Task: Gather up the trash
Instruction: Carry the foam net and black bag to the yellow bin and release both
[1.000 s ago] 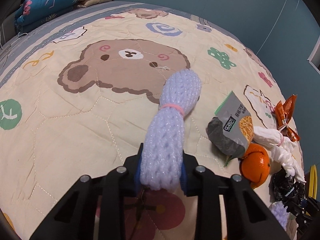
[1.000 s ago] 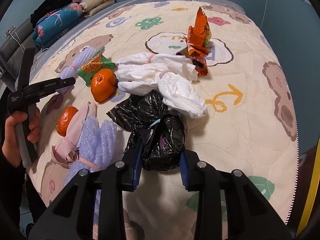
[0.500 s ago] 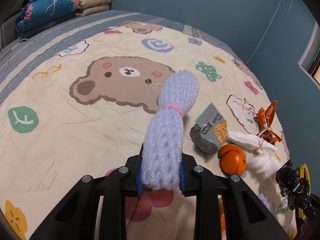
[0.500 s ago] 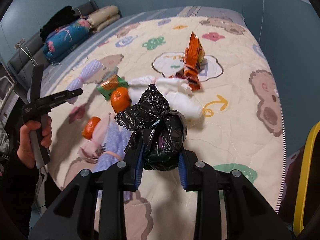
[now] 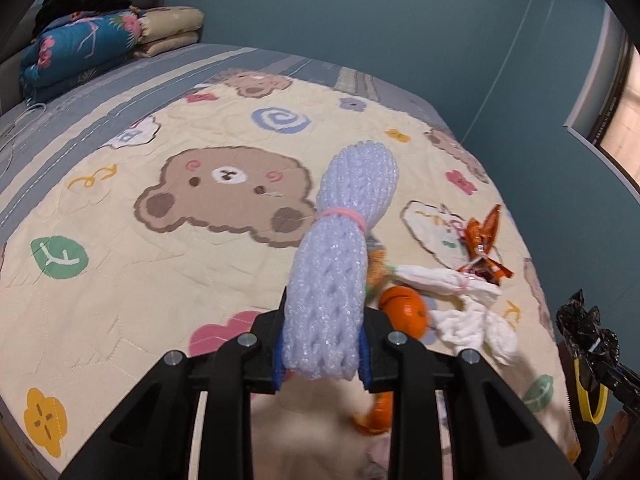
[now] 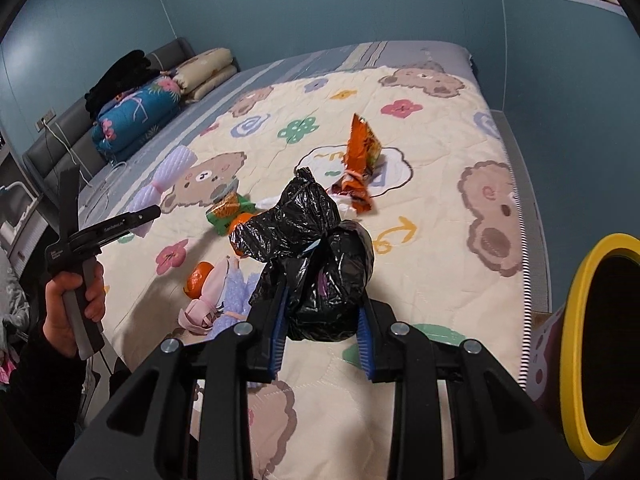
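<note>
1. lilac foam netting bundle (image 5: pixel 340 276), tied with a pink band, is pinched in our left claw (image 5: pixel 322 360) and held clear of the bed (image 5: pixel 120 280).
2. our right claw (image 6: pixel 322 340) is clamped on a knotted black plastic bag (image 6: pixel 312 256), also off the bed, with the yellow-rimmed bin (image 6: pixel 572 360) just beyond the bed's near right corner.
3. we judge two pieces are picked up but none visibly binned yet.
4. still lying near the bed's middle: an orange snack wrapper (image 6: pixel 360 160), a green snack packet (image 6: pixel 226 212), white tissue bundles (image 5: pixel 460 300), two oranges (image 5: pixel 404 312), a pink wad (image 6: pixel 204 300) and more lilac netting (image 6: pixel 236 300).
5. so we reckon most of the collecting remains.
</note>
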A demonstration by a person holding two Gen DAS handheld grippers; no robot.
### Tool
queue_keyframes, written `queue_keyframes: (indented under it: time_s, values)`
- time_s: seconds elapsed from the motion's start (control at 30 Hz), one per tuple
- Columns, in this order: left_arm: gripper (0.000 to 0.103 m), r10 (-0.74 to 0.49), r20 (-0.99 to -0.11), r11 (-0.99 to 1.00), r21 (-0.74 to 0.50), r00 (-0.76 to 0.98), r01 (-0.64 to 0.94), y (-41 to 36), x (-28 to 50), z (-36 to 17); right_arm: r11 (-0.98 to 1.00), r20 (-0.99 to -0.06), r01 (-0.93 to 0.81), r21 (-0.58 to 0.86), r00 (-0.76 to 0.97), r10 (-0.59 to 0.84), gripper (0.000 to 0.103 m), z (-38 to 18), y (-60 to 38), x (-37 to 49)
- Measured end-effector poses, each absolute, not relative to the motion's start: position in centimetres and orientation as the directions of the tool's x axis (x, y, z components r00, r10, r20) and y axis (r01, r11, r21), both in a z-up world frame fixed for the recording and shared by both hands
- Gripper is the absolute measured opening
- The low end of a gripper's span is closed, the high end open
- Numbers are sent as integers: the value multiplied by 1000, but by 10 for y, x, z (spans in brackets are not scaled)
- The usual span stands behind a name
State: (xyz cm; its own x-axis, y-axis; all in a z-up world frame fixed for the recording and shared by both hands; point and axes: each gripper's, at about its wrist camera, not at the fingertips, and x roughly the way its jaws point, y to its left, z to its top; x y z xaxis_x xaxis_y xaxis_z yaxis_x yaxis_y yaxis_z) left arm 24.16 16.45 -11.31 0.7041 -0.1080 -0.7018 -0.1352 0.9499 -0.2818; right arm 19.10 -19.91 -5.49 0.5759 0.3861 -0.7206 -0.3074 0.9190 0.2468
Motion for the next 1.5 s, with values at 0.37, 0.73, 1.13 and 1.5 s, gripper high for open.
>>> queue_keyframes:
  time_s: [0.37,0.73,1.13,1.5]
  values:
    - [25,-166,-678,964,-263,716,-25,105,238,-87,931,-688,-249,268,627,366,28,-38,-238,177]
    - [25,-260,-639,957,-271,724,104,45,231,-58,941,-650,-189,280,684,331,28,-23,-282,167]
    - [25,-378,-569,925,-269,730,270,-31,223,-21,958,-579,-100,270,778,244,28,9,-337,147]
    - [25,-510,-520,858,-256,685,444,-127,227,12,970,-499,59,237,864,70,29,40,-413,114]
